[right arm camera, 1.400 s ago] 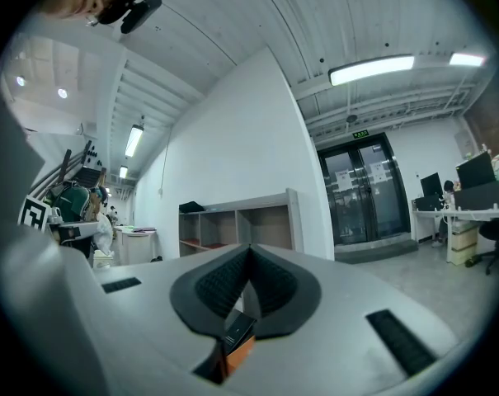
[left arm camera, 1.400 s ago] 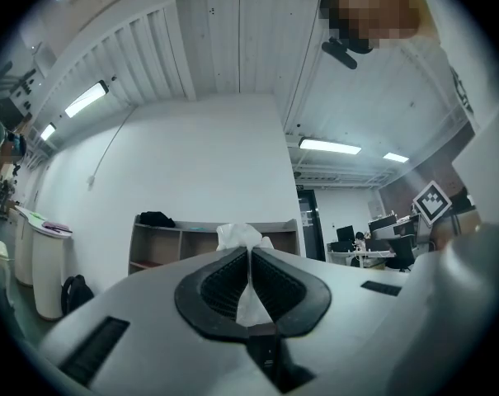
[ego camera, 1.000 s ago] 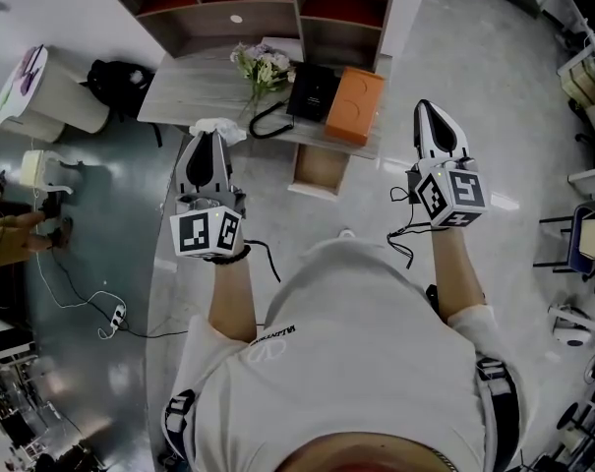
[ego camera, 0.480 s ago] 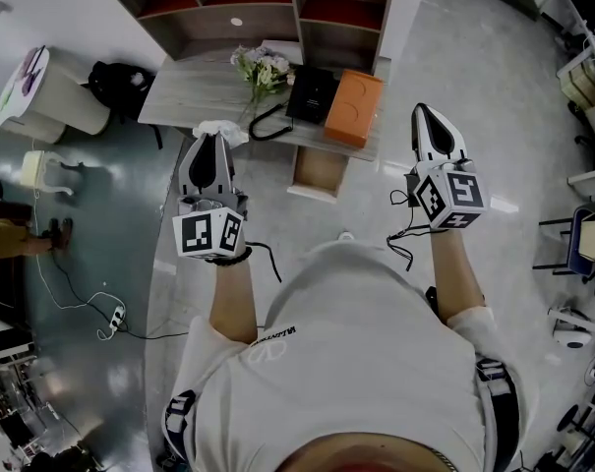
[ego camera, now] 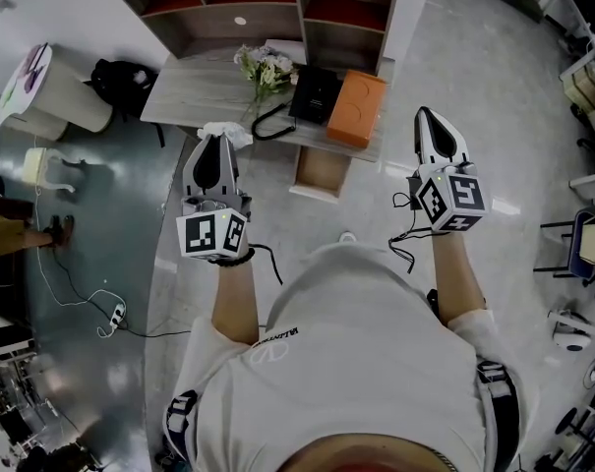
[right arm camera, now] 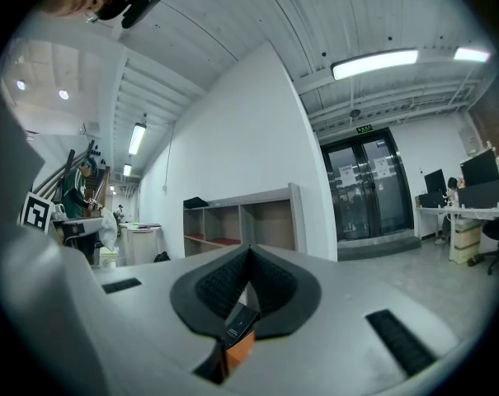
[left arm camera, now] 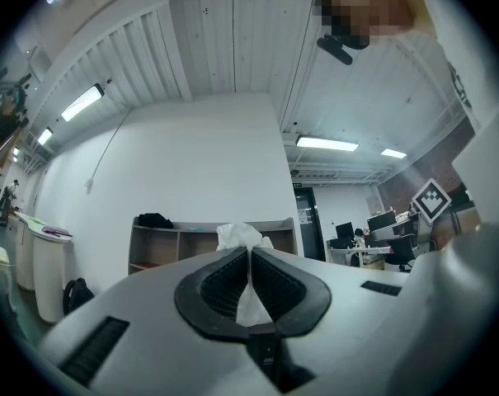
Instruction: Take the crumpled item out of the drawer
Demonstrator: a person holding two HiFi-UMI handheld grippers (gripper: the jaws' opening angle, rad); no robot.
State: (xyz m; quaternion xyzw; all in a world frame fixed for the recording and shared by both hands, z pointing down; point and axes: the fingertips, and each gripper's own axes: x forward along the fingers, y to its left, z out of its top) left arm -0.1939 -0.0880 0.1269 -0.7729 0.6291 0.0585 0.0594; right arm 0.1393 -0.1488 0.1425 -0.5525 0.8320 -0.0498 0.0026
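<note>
Bright and even under ceiling strip lights; sharp throughout; bends fisheye-style, darkening at gripper-view corners.

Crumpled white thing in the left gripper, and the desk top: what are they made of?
The crumpled item looks like thin tissue paper: white, matte, soft wrinkles, pinched in the left gripper. The desk top looks like pale wood or wood-look laminate, judging by its grey grain streaks.
</note>
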